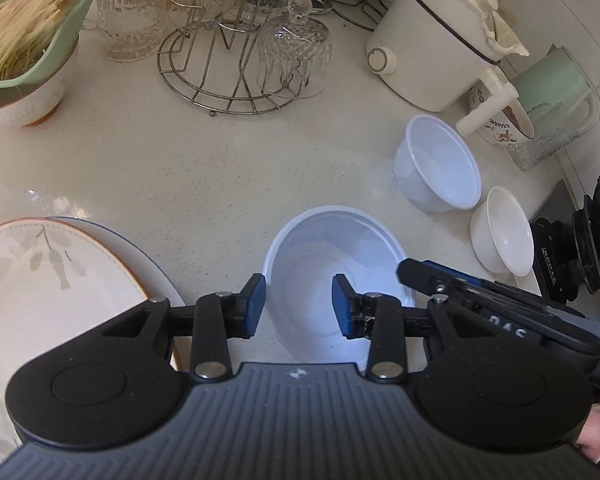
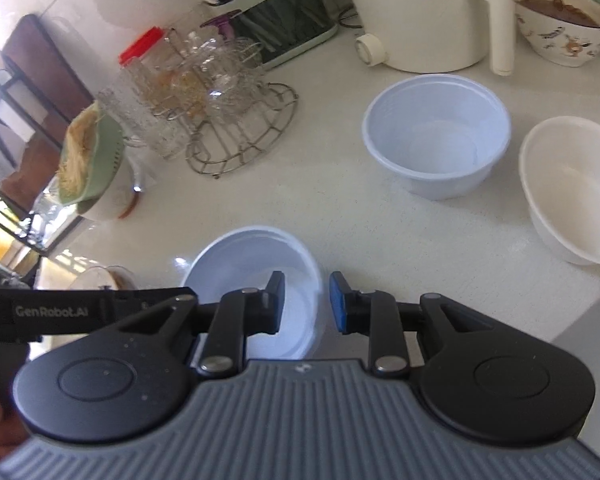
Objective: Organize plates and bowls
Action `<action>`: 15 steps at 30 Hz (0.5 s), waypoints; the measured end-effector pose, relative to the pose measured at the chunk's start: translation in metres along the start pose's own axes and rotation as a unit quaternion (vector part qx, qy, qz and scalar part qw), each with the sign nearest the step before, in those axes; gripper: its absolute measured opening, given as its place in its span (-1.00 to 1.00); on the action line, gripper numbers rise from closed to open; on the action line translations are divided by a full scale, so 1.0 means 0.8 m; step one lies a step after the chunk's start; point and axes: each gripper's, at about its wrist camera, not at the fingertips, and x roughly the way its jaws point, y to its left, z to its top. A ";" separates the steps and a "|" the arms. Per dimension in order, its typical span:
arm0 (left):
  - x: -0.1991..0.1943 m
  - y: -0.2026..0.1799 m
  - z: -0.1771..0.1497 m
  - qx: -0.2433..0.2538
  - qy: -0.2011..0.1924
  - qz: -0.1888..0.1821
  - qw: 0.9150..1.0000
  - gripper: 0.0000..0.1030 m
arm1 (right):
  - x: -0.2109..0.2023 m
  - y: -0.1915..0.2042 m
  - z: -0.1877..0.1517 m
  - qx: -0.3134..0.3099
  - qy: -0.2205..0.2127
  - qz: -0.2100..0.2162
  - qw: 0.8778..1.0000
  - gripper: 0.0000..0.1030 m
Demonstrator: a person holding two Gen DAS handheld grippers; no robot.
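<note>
- Left gripper (image 1: 300,304) nearest the lens: fingers straddle the near-left rim of the white plastic bowl (image 1: 332,264), left finger outside the wall, right finger inside. Gap visible on both sides, so jaws are apart and not clamping.
- Right gripper (image 2: 306,302) straddles the same bowl (image 2: 256,276) on its right rim: left finger inside, right finger outside. Narrower gap, but pads don't look pressed on the wall. Reads as not gripping.
- That bowl sits on the counter (image 1: 220,184) just right of the stacked plates (image 1: 60,280).
- Second plastic bowl (image 2: 436,140) stands farther back; cream bowl (image 2: 572,188) just beside it on the right. Both empty and upright.
- Likely step: pick up the near bowl and nest it into the other plastic one.
- Doing it well: one gripper is enough. Seat the pads lower on the wall before closing; thin plastic will flex, so squeeze lightly.
- Lift straight up, clear the rim of the target, lower it centred.
- Watch the wire glass rack (image 1: 228,60) and cooker (image 1: 428,40) behind: keep travel low and short.
</note>
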 end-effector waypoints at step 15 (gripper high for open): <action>-0.056 -0.016 0.017 0.037 -0.077 0.025 0.996 0.51 | -0.054 0.004 0.022 -0.004 -0.102 -0.052 0.993 0.37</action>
